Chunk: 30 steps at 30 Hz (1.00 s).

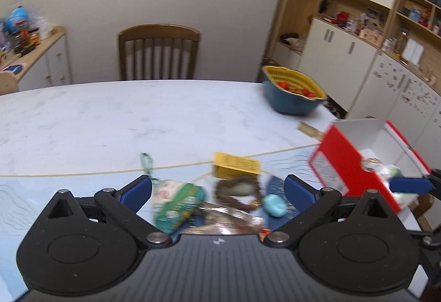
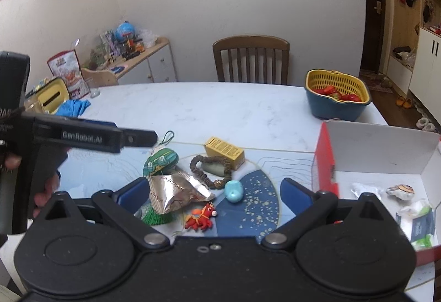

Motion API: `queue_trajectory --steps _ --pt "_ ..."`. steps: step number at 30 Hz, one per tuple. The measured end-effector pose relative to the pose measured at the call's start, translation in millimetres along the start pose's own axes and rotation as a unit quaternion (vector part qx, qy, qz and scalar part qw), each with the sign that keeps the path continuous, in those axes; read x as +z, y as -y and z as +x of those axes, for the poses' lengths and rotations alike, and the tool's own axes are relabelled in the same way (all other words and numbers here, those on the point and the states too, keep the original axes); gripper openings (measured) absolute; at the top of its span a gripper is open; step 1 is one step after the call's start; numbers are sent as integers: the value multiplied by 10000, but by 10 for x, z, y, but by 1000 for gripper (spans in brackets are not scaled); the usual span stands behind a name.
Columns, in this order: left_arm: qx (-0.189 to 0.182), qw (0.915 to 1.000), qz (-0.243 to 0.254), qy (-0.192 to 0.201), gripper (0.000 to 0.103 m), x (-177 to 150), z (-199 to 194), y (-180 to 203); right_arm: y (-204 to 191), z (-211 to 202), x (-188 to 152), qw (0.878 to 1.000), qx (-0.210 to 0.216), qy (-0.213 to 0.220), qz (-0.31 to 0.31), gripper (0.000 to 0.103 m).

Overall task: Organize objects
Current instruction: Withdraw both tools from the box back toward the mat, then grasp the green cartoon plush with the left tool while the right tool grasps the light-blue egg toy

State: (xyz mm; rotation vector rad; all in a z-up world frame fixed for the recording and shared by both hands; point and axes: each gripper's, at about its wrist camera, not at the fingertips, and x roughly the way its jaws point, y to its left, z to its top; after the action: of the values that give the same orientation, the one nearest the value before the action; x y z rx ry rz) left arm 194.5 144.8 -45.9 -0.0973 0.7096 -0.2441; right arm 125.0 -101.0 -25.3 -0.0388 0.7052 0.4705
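Note:
Small items lie in a cluster on the blue mat [image 2: 256, 200]: a green pouch [image 2: 161, 161], a crumpled foil packet [image 2: 176, 193], a yellow carton [image 2: 224, 151], a bead bracelet [image 2: 210, 167] around a stone, a light-blue piece [image 2: 233, 191] and a red crab toy [image 2: 199, 218]. My right gripper [image 2: 216, 194] hangs open above the foil packet, holding nothing. My left gripper [image 1: 217, 191] is open wide over the green pouch [image 1: 179, 205] and bracelet [image 1: 238, 191], its pads touching nothing. A red-and-white box [image 2: 372, 153] to the right holds several small items.
A yellow-and-blue basket [image 2: 336, 98] of strawberries sits at the table's far right corner. A wooden chair [image 2: 250, 59] stands behind the table. At far left are a yellow tissue box [image 2: 53, 98], a blue cloth [image 2: 74, 106] and a glass [image 2: 93, 87].

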Motion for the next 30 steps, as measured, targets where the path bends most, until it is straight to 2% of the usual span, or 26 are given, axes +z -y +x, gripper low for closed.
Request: queue_trajectory --steps 7,12,19,30 --pt "236 9996 -112 -141 103 -29 213 -329 -57 281 -2 9993 -130 -361 -39 101" --pt "177 9991 -111 -369 103 -101 424 -396 -29 490 -12 9979 -302 -571 34 98" --pt "212 9980 -32 -591 103 -136 728 -409 74 845 -23 9950 -494 -853 180 91" --pt "112 9961 -254 -837 101 -104 1047 -507 268 1355 -51 9895 -615 -1206 507 74"
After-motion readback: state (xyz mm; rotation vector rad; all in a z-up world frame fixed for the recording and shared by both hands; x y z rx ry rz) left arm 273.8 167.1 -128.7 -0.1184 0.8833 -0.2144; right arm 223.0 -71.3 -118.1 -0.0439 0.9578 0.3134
